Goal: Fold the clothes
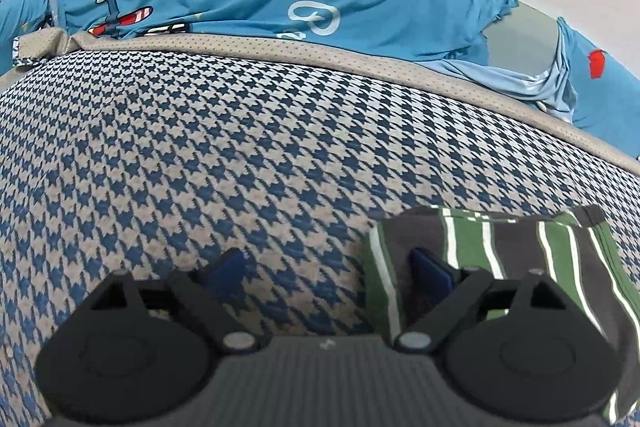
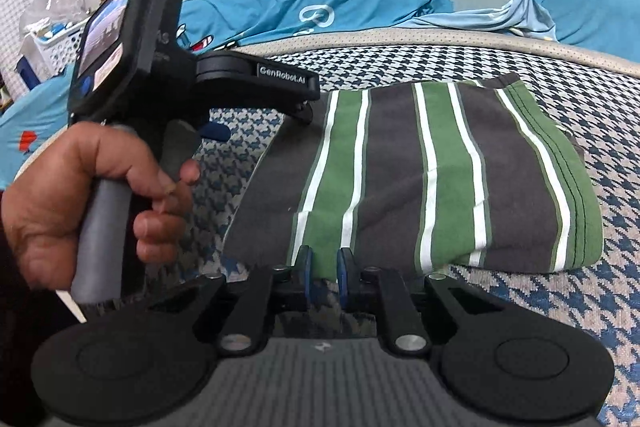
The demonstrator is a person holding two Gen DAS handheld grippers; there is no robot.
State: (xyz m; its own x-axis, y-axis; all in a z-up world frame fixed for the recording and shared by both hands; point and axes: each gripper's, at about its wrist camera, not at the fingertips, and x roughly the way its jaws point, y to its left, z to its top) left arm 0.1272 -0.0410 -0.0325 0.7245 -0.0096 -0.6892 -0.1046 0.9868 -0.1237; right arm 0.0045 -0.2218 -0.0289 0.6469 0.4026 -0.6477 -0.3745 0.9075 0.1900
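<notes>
Left gripper (image 1: 332,267) spread wide, its right finger resting on the folded striped garment (image 2: 432,171)'s left edge; right gripper (image 2: 323,263) nearly pressed together at the garment's near edge, apparently pinching nothing; houndstooth cover (image 1: 200,131) beneath.

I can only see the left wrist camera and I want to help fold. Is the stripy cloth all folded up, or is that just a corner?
Observer: In the right wrist view, the striped cloth lies as a flat folded rectangle on the checked cover.
Operator: Where is the other claw?
Observer: The right claw sits at the cloth's near edge with its fingers almost together. I cannot tell if it pinches.
Operator: Who holds my claw?
Observer: A bare hand grips the handle of the left claw.
</notes>
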